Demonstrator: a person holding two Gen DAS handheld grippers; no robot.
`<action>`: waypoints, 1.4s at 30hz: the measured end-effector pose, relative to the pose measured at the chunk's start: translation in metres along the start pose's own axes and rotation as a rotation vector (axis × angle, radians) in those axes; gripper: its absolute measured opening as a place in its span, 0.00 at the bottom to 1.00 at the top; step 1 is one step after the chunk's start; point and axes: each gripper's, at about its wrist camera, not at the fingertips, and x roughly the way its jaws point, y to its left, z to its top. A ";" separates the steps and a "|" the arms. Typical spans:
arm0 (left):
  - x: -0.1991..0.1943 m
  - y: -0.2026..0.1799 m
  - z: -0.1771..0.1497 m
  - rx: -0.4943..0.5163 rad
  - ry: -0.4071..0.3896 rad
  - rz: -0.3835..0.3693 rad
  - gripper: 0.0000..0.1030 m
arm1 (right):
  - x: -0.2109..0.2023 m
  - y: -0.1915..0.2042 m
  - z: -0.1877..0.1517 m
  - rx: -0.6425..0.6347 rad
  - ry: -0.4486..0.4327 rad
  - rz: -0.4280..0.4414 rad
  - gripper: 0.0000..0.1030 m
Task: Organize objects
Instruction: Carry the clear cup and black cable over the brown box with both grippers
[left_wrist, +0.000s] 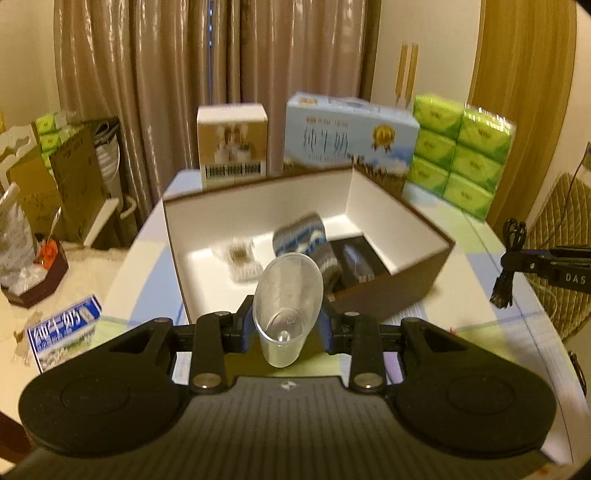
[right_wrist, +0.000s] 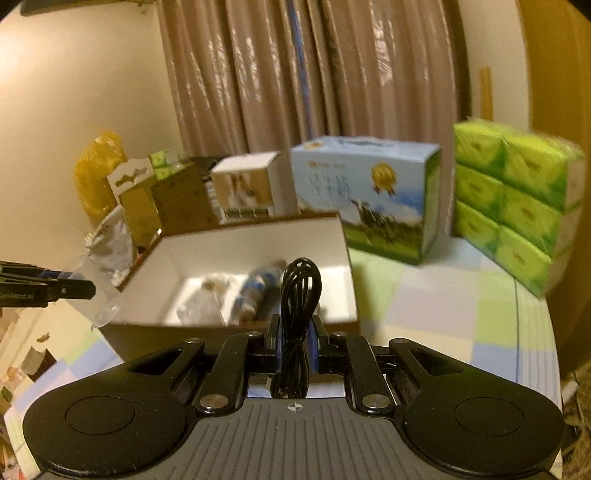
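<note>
Left gripper (left_wrist: 286, 328): clamped on a clear plastic cup (left_wrist: 286, 310), held tilted just before the open box (left_wrist: 258, 201).
Right gripper (right_wrist: 295, 350): closed on a coiled black cable (right_wrist: 300, 291), also before the box.
Box contents: knitted roll (left_wrist: 306, 240), dark item, pale item.
Behind box: milk carton (left_wrist: 351, 136), green tissue packs (left_wrist: 461, 147).

Blurred: small pale item (left_wrist: 238, 258) & knit roll (left_wrist: 306, 243) in open box (left_wrist: 406, 225), can't ID. Dark item (left_wrist: 356, 262) near box's right wall partly hidden by roll.
</note>
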 end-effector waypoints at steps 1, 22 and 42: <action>0.000 0.002 0.006 0.002 -0.012 0.004 0.28 | 0.004 0.001 0.005 -0.008 -0.006 0.001 0.10; 0.074 0.039 0.045 -0.041 0.006 0.069 0.28 | 0.119 -0.012 0.035 -0.071 0.099 -0.080 0.10; 0.113 0.047 0.045 -0.059 0.071 0.059 0.28 | 0.163 -0.018 0.030 -0.058 0.223 -0.134 0.43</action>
